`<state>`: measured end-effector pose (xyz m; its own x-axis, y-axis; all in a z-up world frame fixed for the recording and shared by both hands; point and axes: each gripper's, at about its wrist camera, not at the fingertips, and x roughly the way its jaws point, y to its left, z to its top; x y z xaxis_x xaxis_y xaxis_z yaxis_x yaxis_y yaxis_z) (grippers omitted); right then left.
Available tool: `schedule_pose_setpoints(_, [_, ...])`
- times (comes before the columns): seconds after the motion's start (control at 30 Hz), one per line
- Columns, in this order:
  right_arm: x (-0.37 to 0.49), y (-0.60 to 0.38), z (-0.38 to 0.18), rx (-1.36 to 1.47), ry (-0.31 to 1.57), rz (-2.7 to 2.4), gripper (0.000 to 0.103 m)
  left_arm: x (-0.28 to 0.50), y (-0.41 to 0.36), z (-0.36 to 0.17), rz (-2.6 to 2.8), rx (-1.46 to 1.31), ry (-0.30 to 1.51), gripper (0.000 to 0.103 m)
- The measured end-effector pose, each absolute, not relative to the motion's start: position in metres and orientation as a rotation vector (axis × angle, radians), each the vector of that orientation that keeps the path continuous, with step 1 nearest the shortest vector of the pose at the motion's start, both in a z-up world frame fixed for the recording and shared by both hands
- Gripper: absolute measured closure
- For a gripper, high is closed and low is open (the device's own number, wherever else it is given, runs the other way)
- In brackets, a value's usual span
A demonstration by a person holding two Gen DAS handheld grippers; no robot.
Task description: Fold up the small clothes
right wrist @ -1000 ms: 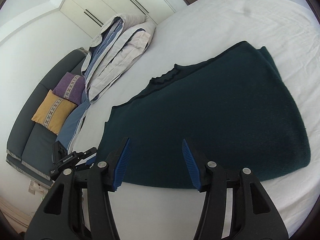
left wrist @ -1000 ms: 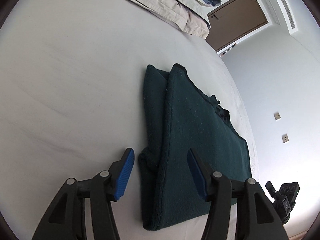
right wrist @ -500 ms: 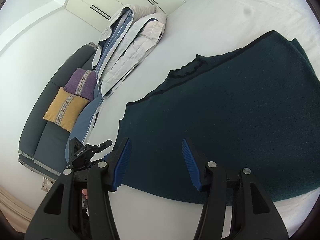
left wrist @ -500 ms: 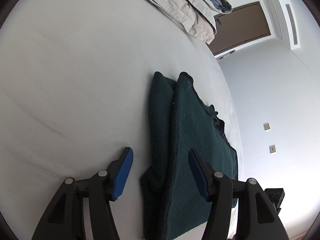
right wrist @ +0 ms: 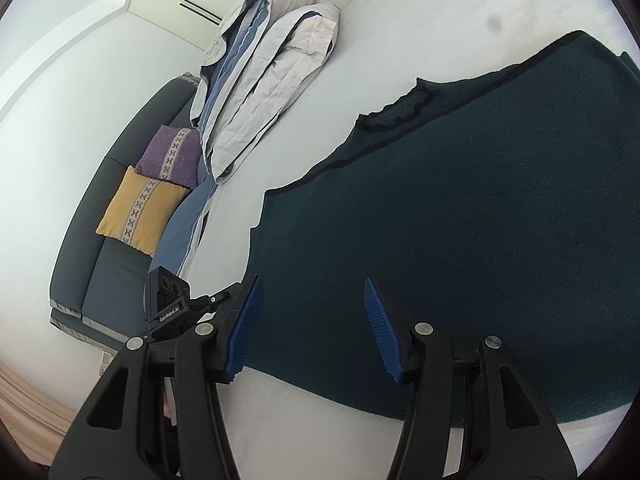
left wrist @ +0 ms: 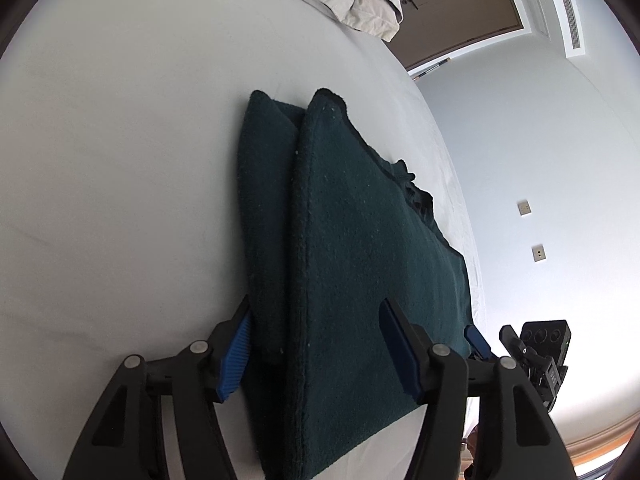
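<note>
A dark green knitted garment (left wrist: 360,248) lies flat on the white bed (left wrist: 120,160), partly folded with one side turned over. In the left wrist view my left gripper (left wrist: 316,354) is open, its blue pads straddling the near folded edge of the garment. In the right wrist view the same garment (right wrist: 460,208) fills the middle, neckline toward the far side. My right gripper (right wrist: 312,328) is open, its pads over the garment's near hem. The right gripper also shows in the left wrist view at the far right (left wrist: 536,352).
A folded grey and blue duvet (right wrist: 264,68) lies at the bed's far end. A dark sofa (right wrist: 100,256) with a yellow cushion (right wrist: 140,208) and a purple cushion (right wrist: 172,152) stands beside the bed. A brown door (left wrist: 460,8) is in the wall.
Both grippers have moved forward and lower onto the garment's near edge. The left pads now straddle the folded edge. Both stay open.
</note>
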<state>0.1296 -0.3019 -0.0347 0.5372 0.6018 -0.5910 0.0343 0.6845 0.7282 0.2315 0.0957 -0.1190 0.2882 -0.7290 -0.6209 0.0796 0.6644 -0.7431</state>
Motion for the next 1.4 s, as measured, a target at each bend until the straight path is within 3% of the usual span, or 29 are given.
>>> schedule_pose_setpoints(0.1, [0.144,-0.291,-0.038,0.755,0.981,0.402,0.052,0.226,0.1,-0.118,-0.606,-0.68,1.157,0.046])
schedule_pose_setpoints(0.23, [0.167,-0.269,-0.042,0.727,1.024,0.439,0.052,0.222,0.114,-0.127,-0.582,-0.751,1.14,0.071])
schedule_pose_setpoints(0.43, [0.204,-0.232,-0.053,0.673,1.1,0.48,0.052,0.219,0.118,-0.128,-0.595,-0.763,1.114,0.08])
schedule_pose_setpoints(0.63, [0.234,-0.215,-0.086,0.663,1.201,0.434,0.052,0.214,0.12,-0.126,-0.596,-0.774,1.08,0.082])
schedule_pose_setpoints(0.77, [0.235,-0.219,-0.097,0.726,1.16,0.448,0.052,0.213,0.12,-0.123,-0.599,-0.774,1.07,0.083])
schedule_pose_setpoints(1.17, [0.233,-0.208,-0.101,0.701,1.119,0.441,0.052,0.215,0.115,-0.116,-0.606,-0.787,1.056,0.083])
schedule_pose_setpoints(1.4, [0.236,-0.236,-0.096,0.89,1.147,0.452,0.052,0.219,0.099,-0.085,-0.637,-0.741,1.022,0.084])
